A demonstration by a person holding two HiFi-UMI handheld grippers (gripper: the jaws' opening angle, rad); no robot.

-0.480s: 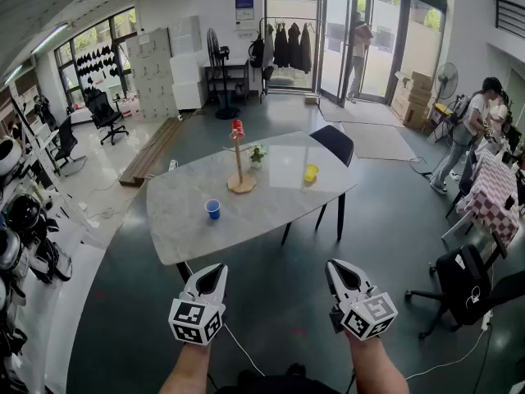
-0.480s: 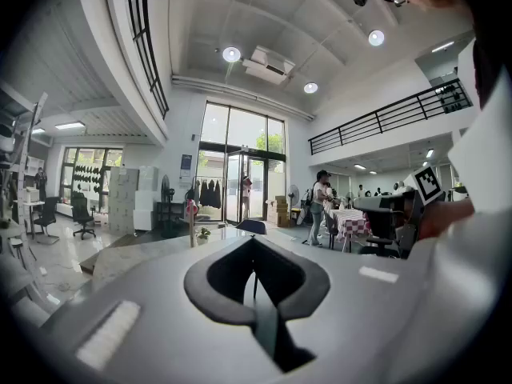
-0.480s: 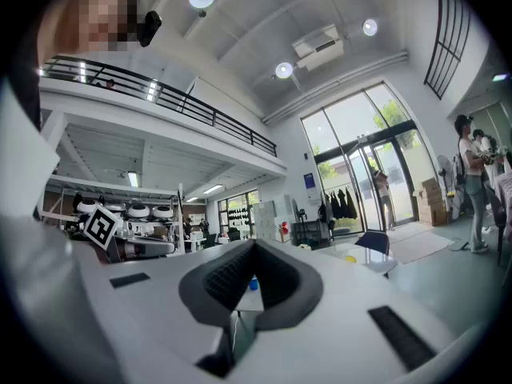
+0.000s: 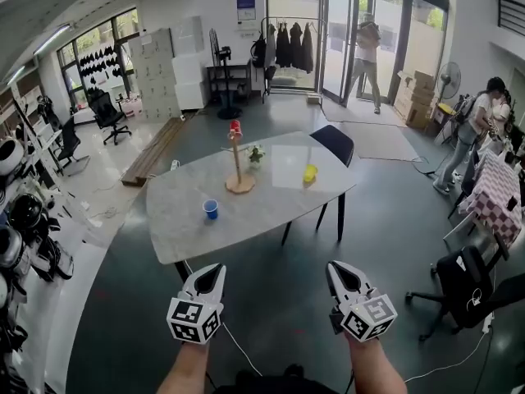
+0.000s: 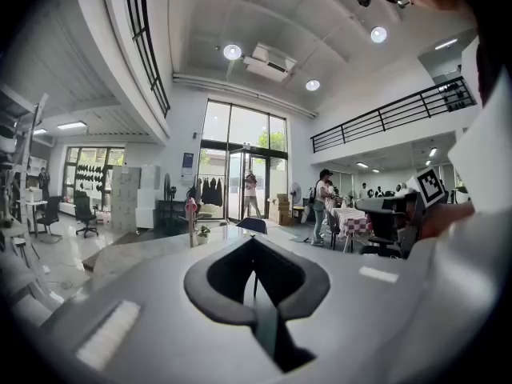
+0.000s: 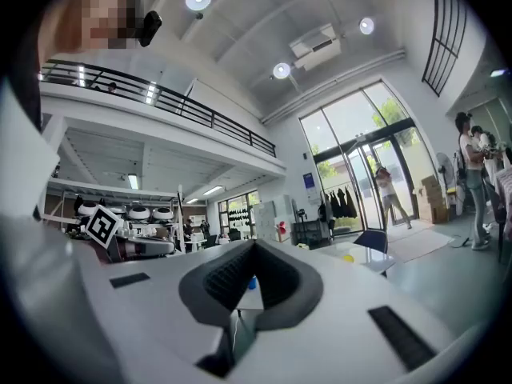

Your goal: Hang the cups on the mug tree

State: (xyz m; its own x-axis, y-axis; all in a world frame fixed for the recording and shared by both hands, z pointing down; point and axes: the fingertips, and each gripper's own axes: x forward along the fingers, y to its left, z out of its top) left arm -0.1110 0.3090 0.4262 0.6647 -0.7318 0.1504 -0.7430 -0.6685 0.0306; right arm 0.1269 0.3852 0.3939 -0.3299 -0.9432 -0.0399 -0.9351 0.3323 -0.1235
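The left gripper (image 4: 216,268) and the right gripper (image 4: 335,267) are held side by side close to the person, over the dark floor (image 4: 279,302) on the near side of the table (image 4: 262,212) and well apart from it. Each gripper's jaws are pressed together, tip against tip, with nothing pinched between them.

The mug tree (image 4: 239,161) stands upright on its round wooden base near the middle of the table, a little toward the far side. A red cup (image 4: 235,126) sits at the top of its post. A blue cup (image 4: 211,209) stands upright on the table, nearer than the tree and slightly to its left, apart from the base. A yellow cup (image 4: 310,172) rests on the table to the right of the tree, near the right edge. A small potted plant (image 4: 257,154) stands just right of the post. A dark chair (image 4: 332,143) is drawn up at the table's far right side.
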